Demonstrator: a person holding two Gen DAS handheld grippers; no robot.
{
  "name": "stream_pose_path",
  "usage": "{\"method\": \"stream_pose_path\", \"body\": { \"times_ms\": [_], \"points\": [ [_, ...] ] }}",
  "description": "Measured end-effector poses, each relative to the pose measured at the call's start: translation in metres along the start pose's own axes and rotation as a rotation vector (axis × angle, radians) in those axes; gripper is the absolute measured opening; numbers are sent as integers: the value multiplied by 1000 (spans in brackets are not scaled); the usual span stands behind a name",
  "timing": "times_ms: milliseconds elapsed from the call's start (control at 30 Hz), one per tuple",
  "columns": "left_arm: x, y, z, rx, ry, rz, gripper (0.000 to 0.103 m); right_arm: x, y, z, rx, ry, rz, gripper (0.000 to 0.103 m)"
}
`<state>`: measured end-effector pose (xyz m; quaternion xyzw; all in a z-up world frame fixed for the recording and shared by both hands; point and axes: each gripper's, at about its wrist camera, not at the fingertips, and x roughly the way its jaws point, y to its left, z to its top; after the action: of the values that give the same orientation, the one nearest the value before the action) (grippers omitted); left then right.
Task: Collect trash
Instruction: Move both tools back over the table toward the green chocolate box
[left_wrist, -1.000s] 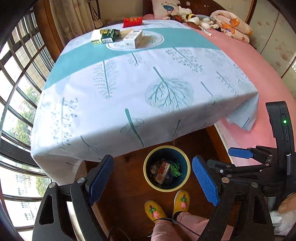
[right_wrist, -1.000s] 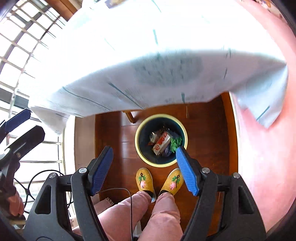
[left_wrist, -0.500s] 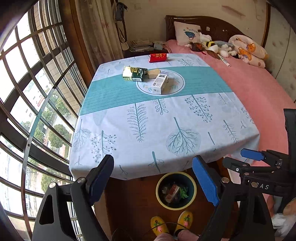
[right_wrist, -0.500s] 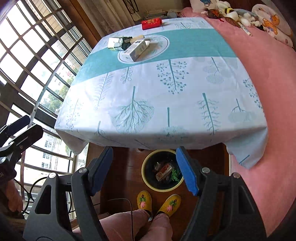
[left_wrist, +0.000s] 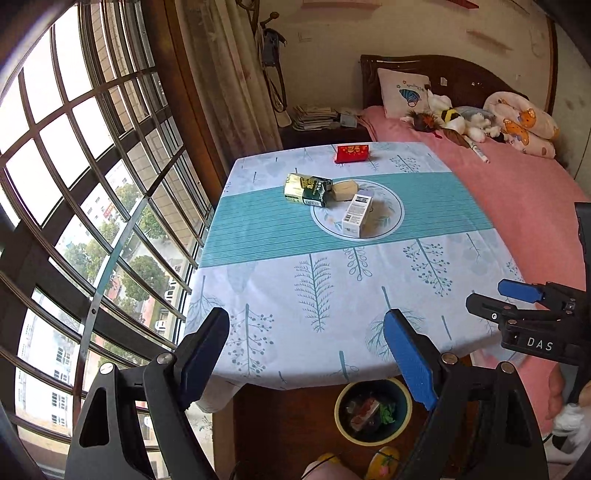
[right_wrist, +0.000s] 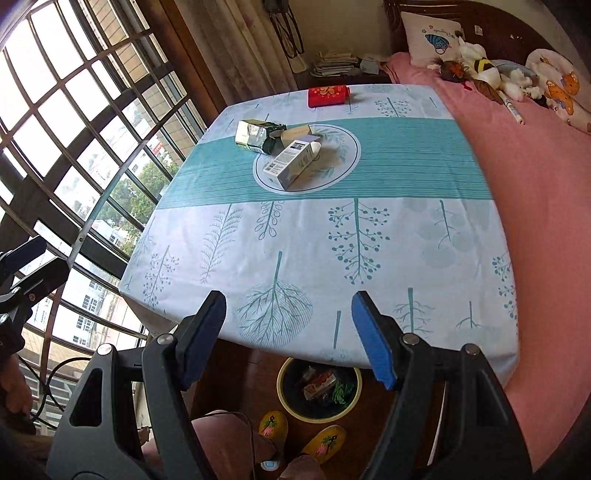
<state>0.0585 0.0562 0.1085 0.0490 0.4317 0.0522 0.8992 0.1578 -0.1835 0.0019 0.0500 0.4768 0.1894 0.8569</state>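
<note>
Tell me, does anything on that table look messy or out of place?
Yes. Three boxes lie tipped over in a loose heap at the middle of the table, and the green one looks crumpled and open. A red packet sits alone near the far edge.

Daylight is pouring through a gridded window (left_wrist: 85, 192) on the left, with a curtain (left_wrist: 236, 77) hanging beside it. A pink bed (left_wrist: 517, 192) is running along the right, against a dark headboard (left_wrist: 461, 74) and cream wall (left_wrist: 388, 29). Dark wood floor (left_wrist: 280, 424) is showing below.
</note>
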Motion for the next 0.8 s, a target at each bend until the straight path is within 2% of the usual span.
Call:
{"method": "stream_pose_path", "body": {
  "times_ms": [200, 433, 667, 800],
  "points": [
    [5, 26, 45, 41, -25, 75, 87, 14, 8, 43, -9, -9, -9, 68],
    [34, 56, 117, 215, -107, 90, 87, 46, 26, 102, 12, -23, -46, 68],
    [125, 81, 197, 424, -102, -10, 87, 111, 34, 164, 184, -15, -111, 68],
    [189, 89, 233, 530, -63, -116, 87, 172, 33, 188, 286, 26, -156, 64]
  ]
}}
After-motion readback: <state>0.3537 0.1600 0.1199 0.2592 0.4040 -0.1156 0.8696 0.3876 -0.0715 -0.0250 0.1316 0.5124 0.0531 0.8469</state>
